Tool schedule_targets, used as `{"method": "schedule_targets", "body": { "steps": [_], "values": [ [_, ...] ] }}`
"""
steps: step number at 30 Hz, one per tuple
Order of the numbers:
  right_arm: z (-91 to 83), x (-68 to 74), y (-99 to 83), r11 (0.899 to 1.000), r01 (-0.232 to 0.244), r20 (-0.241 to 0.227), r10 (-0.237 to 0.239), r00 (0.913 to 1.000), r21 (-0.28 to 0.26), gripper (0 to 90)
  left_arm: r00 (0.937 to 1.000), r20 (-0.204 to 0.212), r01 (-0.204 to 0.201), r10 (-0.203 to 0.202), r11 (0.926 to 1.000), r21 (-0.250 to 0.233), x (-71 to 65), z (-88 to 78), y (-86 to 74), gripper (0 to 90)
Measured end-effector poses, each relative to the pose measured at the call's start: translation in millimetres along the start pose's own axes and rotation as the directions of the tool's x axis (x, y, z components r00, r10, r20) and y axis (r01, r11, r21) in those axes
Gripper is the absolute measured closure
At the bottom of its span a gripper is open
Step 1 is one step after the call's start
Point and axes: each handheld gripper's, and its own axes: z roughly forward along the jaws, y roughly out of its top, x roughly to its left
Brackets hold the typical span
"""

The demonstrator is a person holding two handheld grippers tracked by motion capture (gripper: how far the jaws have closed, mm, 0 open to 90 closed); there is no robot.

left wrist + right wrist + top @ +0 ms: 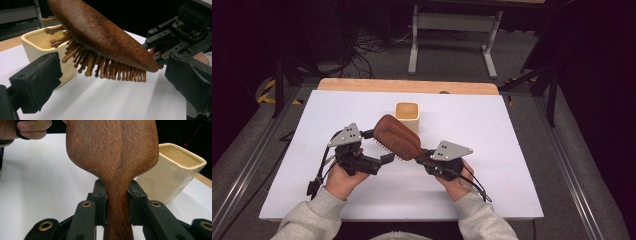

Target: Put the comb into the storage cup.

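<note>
In the middle of the high view, a wooden hairbrush hangs above the white table, tilted, its head toward the upper left and its bristles facing down and left. The right claw pinches the brush's handle; in the right gripper view both jaws press the narrow neck of the handle from either side. The left claw, at centre left in the high view, is spread, its jaws apart under and beside the bristles without touching them, as the left gripper view shows. A cream square cup stands upright on the table just behind the brush head, in the upper centre of the high view. Grey sleeves enter from the bottom edge.
</note>
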Motion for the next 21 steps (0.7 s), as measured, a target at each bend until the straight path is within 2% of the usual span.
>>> {"method": "schedule_targets", "body": {
  "steps": [2, 6, 11, 16, 21],
  "values": [
    [-0.1, 0.1, 0.0, 1.000, 0.002, -0.001, -0.002, 1.0000, -0.002, 71.8, 1.0000, -0.001, -0.005, 0.005, 0.9999, 0.009, -0.1, 2.7, 1.2, 1.8],
    [0.3, 0.5, -0.2, 1.000, 0.007, 0.002, -0.007, 1.0000, -0.001, 71.8, 0.9999, 0.002, 0.017, -0.017, 0.9996, 0.021, -1.3, 6.5, 3.1, 2.9],
    [1.6, 0.1, -1.5, 1.000, 0.001, 0.004, -0.001, 1.0000, -0.002, 71.8, 0.9999, -0.010, 0.009, -0.009, 0.9995, 0.031, -2.0, 10.4, 6.0, 3.9],
    [2.5, -0.4, -2.5, 1.000, 0.000, 0.004, 0.000, 1.0000, 0.003, 71.8, 0.9993, -0.019, 0.032, -0.031, 0.9991, 0.028, -1.3, 11.9, 8.5, 5.6],
    [3.6, 0.7, -3.1, 1.000, 0.011, 0.015, -0.011, 0.9998, 0.012, 71.8, 0.9980, -0.037, 0.052, -0.051, 0.9981, 0.033, -0.5, 11.7, 10.0, 14.2]
  ]
}}
